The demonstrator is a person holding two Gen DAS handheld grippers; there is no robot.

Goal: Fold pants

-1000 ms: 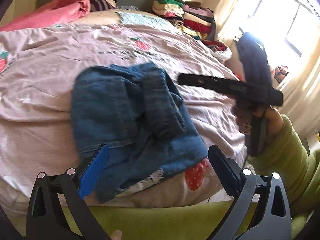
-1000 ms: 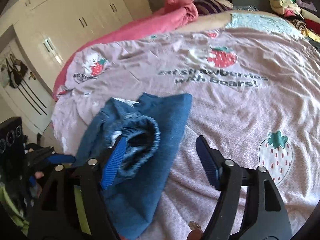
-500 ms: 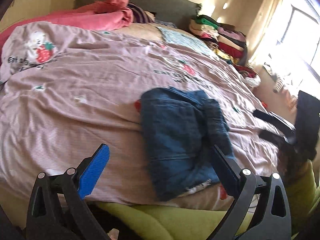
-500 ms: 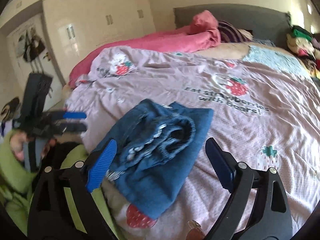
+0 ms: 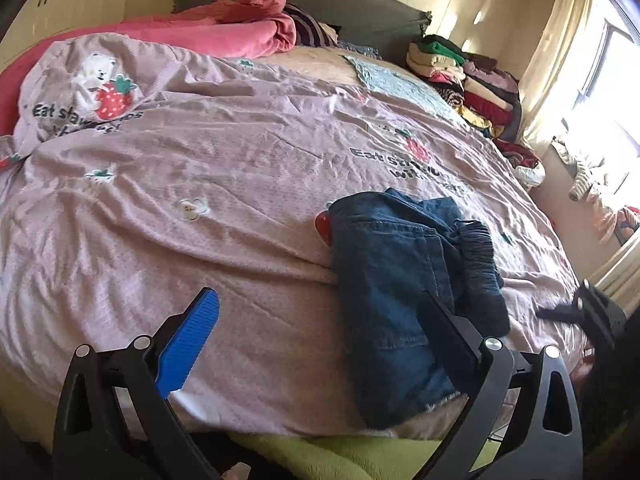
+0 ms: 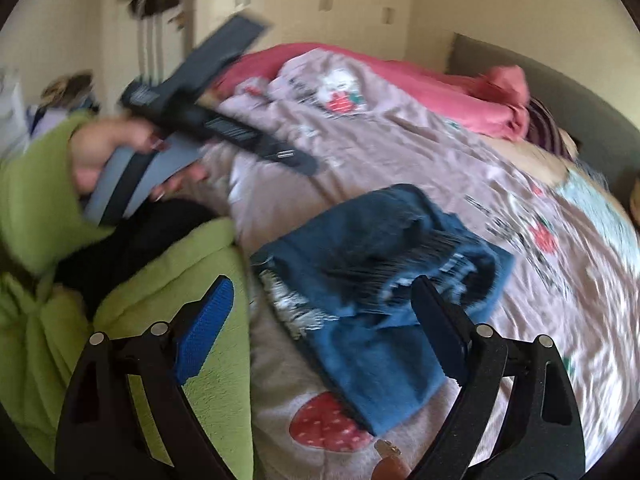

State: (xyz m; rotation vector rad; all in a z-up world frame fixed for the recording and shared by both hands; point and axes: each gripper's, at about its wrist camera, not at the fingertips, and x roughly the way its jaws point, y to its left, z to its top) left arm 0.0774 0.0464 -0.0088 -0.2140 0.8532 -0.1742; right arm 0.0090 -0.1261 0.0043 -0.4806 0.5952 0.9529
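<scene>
- While both claws hang wide open over the near edge, the bed fills everything ahead of them, its mauve cover printed with strawberries and bears.
- Far beyond the left claw, a pink blanket is bunched against the grey headboard.
- Well ahead and to the right of the left claw, a stack of folded clothes sits at the bed's far side, by the curtain.
- Now the pants: blue denim, folded into a rumpled bundle, lying on the cover near the front edge, just ahead of the left claw's right-hand finger, which overlaps them in view.
- From the right wrist view, the pants lie straight ahead between and beyond the fingers, frayed hem nearest, nothing gripping them.
- Left gripper: jaws spread wide, blue pad showing, holding nothing.
- Right gripper: jaws also spread wide, empty, with the green sleeve off to its left.
- Up and left of the right claw, the left hand clasps its gripper's handle, blurred.
</scene>
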